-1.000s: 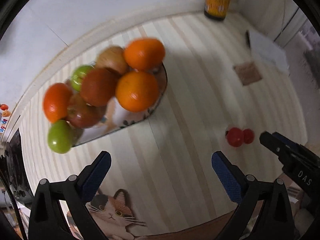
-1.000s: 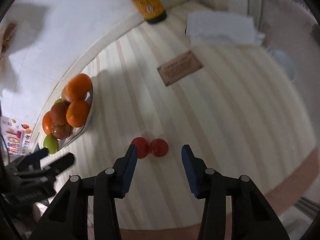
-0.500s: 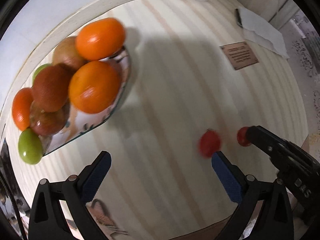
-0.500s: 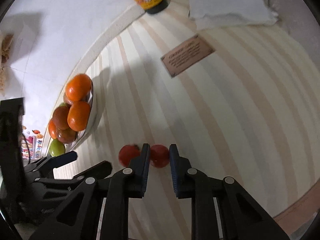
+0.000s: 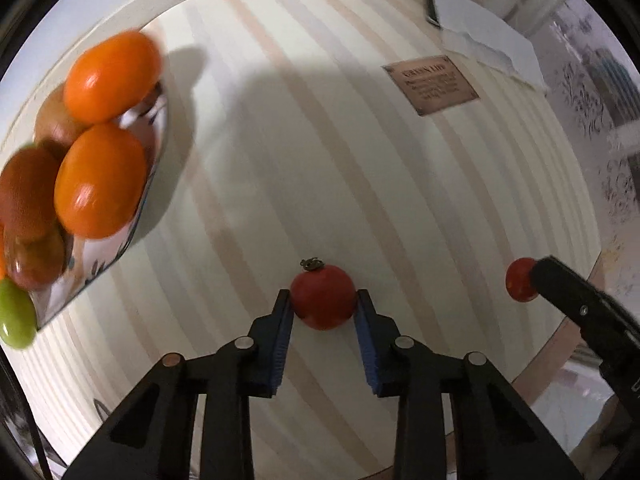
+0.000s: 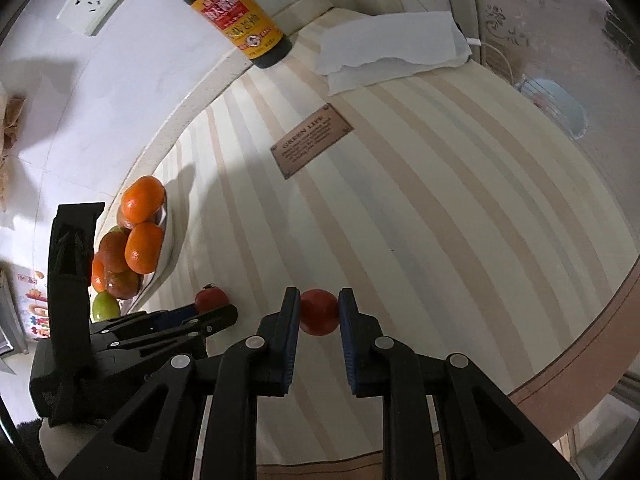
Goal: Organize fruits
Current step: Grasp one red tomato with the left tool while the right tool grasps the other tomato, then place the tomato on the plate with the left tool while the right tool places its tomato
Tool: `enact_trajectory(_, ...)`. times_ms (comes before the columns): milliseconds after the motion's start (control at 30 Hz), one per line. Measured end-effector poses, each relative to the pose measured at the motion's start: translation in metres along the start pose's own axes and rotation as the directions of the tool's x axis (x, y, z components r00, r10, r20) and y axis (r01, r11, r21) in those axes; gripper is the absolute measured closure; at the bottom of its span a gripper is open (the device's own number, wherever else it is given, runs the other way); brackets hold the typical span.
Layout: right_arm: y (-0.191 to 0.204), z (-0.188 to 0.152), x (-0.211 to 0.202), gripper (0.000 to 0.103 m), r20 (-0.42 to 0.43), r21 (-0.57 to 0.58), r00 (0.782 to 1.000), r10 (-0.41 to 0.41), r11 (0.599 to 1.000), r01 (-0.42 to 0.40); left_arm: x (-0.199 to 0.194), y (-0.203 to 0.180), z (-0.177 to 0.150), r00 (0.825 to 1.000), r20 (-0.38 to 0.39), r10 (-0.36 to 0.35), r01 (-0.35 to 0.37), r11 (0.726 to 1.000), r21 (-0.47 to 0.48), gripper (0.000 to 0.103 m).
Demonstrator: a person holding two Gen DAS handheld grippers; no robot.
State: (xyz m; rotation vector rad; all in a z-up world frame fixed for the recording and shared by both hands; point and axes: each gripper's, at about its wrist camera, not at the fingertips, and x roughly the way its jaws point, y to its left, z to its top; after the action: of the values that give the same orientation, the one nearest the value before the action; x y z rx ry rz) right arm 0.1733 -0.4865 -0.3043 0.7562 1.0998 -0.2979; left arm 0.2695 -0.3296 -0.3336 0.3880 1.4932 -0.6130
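Note:
My left gripper (image 5: 323,305) is shut on a small red tomato with a stem (image 5: 322,295) on the striped table; it also shows in the right wrist view (image 6: 211,298). My right gripper (image 6: 319,309) is shut on a second red tomato (image 6: 319,312), seen at the right in the left wrist view (image 5: 518,285). A white plate (image 5: 138,216) at the left holds oranges (image 5: 100,182), brownish fruits and a green one (image 5: 15,313). In the right wrist view the plate's rim (image 6: 168,240) lies left of the left gripper.
A dark sauce bottle (image 6: 236,16) stands at the table's back edge against the wall. A white folded cloth (image 6: 392,46) lies at the back right. A small brown card (image 6: 311,141) lies mid-table. The table's rounded front edge (image 6: 580,364) is close on the right.
Both grippers have closed: the right one on the right tomato, then the left one on the left tomato. The left gripper swung right, away from the plate. The tomatoes now lie apart.

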Motion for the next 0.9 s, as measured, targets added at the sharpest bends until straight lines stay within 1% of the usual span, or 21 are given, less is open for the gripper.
enact_trajectory(133, 0.014, -0.005, -0.001, 0.082, 0.007, -0.029, 1.0, 0.024, 0.999, -0.023, -0.018, 0.023, -0.01, 0.999, 0.032, -0.011, 0.012, 0.999, -0.046, 0.075)
enact_trajectory(267, 0.032, -0.008, 0.007, 0.082, -0.014, -0.045, 0.998, 0.06, 0.997, -0.06, -0.038, 0.054, -0.024, 0.997, 0.065, -0.032, 0.039, 0.992, -0.116, 0.075)
enact_trajectory(333, 0.042, -0.011, 0.013, 0.082, -0.034, -0.043, 0.995, 0.094, 0.995, -0.095, -0.05, 0.076, -0.032, 0.995, 0.084, -0.059, 0.073, 0.982, -0.174, 0.075)
enact_trajectory(400, 0.054, -0.013, 0.019, 0.082, -0.055, -0.041, 0.989, 0.135, 0.99, -0.138, -0.061, 0.103, -0.041, 0.992, 0.105, -0.072, 0.094, 0.969, -0.228, 0.075)
enact_trajectory(467, 0.074, -0.017, 0.026, 0.082, -0.075, -0.071, 0.983, 0.165, 0.983, -0.17, -0.077, 0.133, -0.048, 0.987, 0.135, -0.082, 0.117, 0.952, -0.282, 0.075)
enact_trajectory(567, 0.105, -0.025, 0.041, 0.082, -0.108, -0.118, 0.972, 0.21, 0.968, -0.223, -0.088, 0.165, -0.046, 0.982, 0.162, -0.096, 0.148, 0.926, -0.348, 0.075)
enact_trajectory(633, 0.132, -0.029, 0.053, 0.082, -0.126, -0.15, 0.959, 0.255, 0.951, -0.272, -0.093, 0.184, -0.04, 0.979, 0.178, -0.099, 0.162, 0.91, -0.383, 0.075)
enact_trajectory(667, 0.143, -0.03, 0.058, 0.082, -0.127, -0.163, 0.955, 0.267, 0.944, -0.286, -0.095, 0.195, -0.033, 0.977, 0.185, -0.106, 0.173, 0.901, -0.397, 0.075)
enact_trajectory(700, 0.152, -0.031, 0.063, 0.082, -0.128, -0.174, 0.951, 0.281, 0.938, -0.3, -0.098, 0.207, -0.036, 0.975, 0.194, -0.112, 0.184, 0.893, -0.41, 0.075)
enact_trajectory(733, 0.162, -0.032, 0.068, 0.082, -0.128, -0.189, 0.947, 0.294, 0.93, -0.315, -0.099, 0.214, -0.033, 0.971, 0.201, -0.126, 0.202, 0.883, -0.423, 0.075)
enact_trajectory(800, 0.181, -0.034, 0.08, 0.082, -0.13, -0.221, 0.942, 0.308, 0.918, -0.33, -0.09, 0.213, -0.017, 0.969, 0.204, -0.141, 0.218, 0.875, -0.431, 0.075)
enact_trajectory(900, 0.198, -0.035, 0.095, 0.082, -0.126, -0.246, 0.937, 0.326, 0.905, -0.348, -0.087, 0.215, -0.002, 0.968, 0.206, -0.145, 0.222, 0.879, -0.423, 0.075)
